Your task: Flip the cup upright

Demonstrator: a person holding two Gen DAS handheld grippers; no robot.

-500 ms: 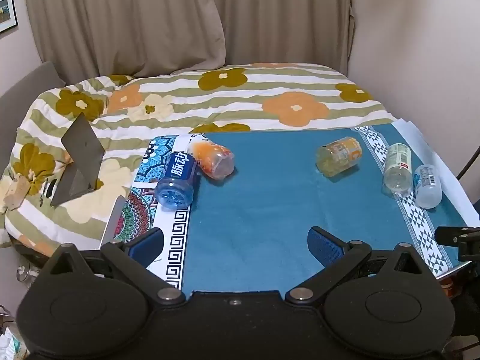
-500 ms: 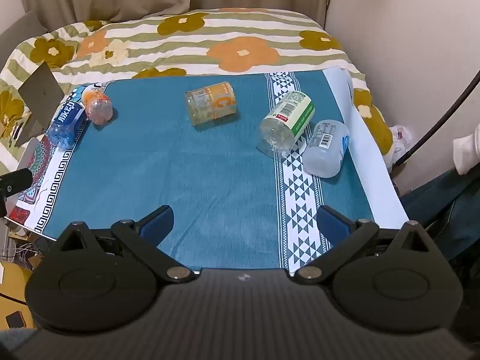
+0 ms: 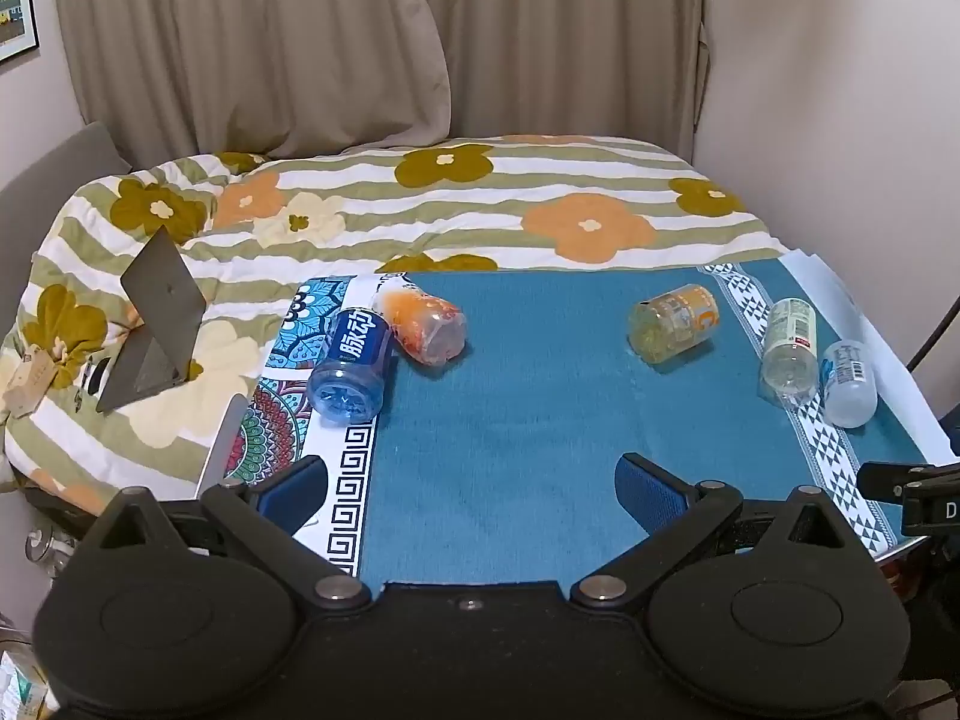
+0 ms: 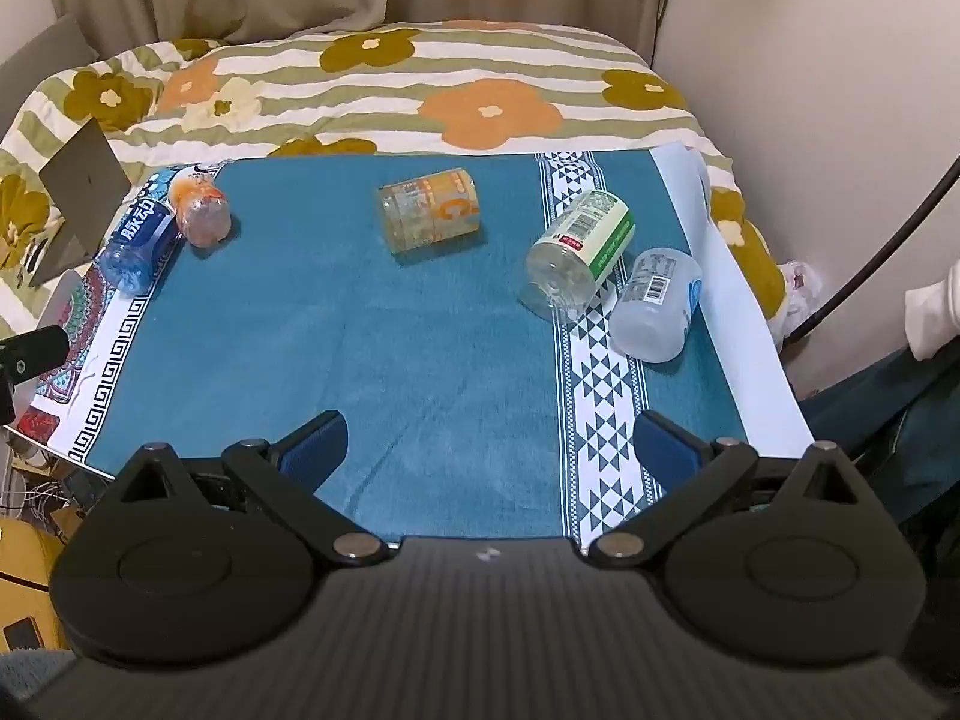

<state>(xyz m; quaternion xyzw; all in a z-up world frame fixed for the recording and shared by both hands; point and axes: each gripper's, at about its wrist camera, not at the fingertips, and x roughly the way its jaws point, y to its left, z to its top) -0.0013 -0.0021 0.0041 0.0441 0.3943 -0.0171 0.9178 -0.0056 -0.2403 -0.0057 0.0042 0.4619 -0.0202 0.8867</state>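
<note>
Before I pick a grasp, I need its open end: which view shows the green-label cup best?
The right wrist view: the green-label cup lies near, its open mouth facing the camera. In the left wrist view, it is small and far right.

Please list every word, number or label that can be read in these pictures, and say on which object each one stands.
"脉动": white characters on the blue cup, which lies on its side.
"C": large orange letter on the yellow-orange cup.
"D": white letter on the black clamp at the right edge of the left wrist view.
Green-label cup: print too small to read.
Frosted cup: barcode only, digits unreadable.
</note>
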